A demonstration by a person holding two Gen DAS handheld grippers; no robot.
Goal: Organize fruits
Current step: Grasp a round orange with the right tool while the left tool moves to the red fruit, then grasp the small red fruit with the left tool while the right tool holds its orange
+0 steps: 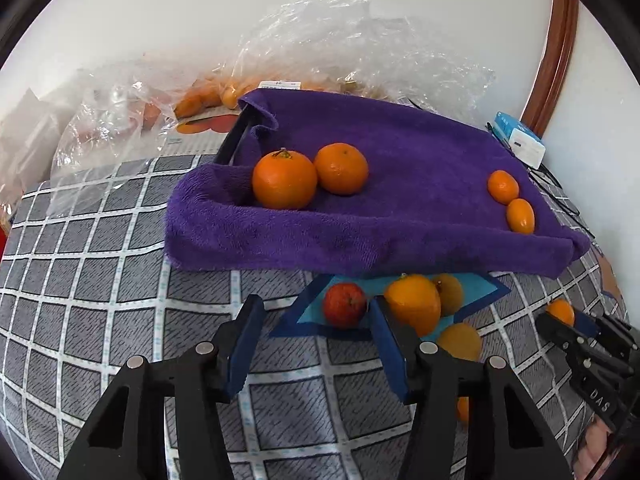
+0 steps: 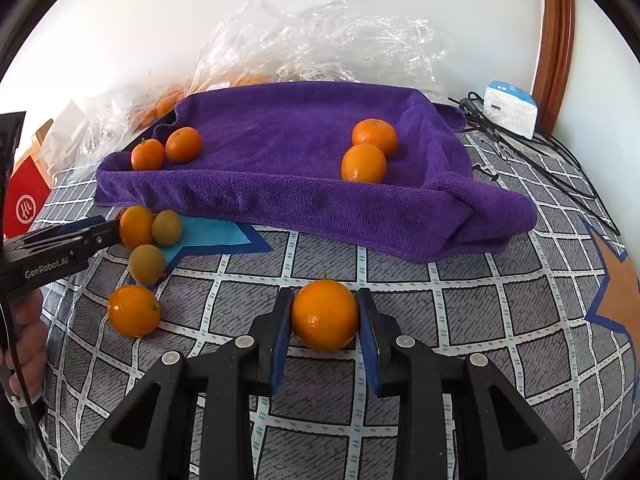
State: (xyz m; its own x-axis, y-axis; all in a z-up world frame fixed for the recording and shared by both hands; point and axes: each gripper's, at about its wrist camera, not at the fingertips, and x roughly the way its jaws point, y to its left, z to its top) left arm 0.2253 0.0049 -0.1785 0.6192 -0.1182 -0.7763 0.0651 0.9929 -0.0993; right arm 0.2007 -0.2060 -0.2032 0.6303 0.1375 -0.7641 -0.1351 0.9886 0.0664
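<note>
A purple towel [image 1: 400, 220] is folded into a shallow tray. It holds two oranges [image 1: 285, 179] at its left end and two smaller ones [image 1: 503, 187] at its right. In front of it on the checked cloth lie a red apple [image 1: 345, 305], an orange [image 1: 414, 304] and two yellow-green fruits [image 1: 460, 340]. My left gripper [image 1: 316, 312] is open just short of the apple, with nothing between its fingers. In the right wrist view, my right gripper [image 2: 325, 300] is shut on an orange [image 2: 325, 314] just above the cloth, in front of the towel [image 2: 280, 200]. There, the left gripper [image 2: 108, 234] reaches in from the left beside another orange [image 2: 136, 226].
Crumpled clear plastic bags [image 1: 340, 48] holding more fruit lie behind the towel against the wall. A white and blue box [image 2: 510, 108] and black cables [image 2: 560, 160] sit at the back right. A red box [image 2: 26, 200] stands far left. A loose orange [image 2: 134, 310] lies near a person's hand [image 2: 24, 332].
</note>
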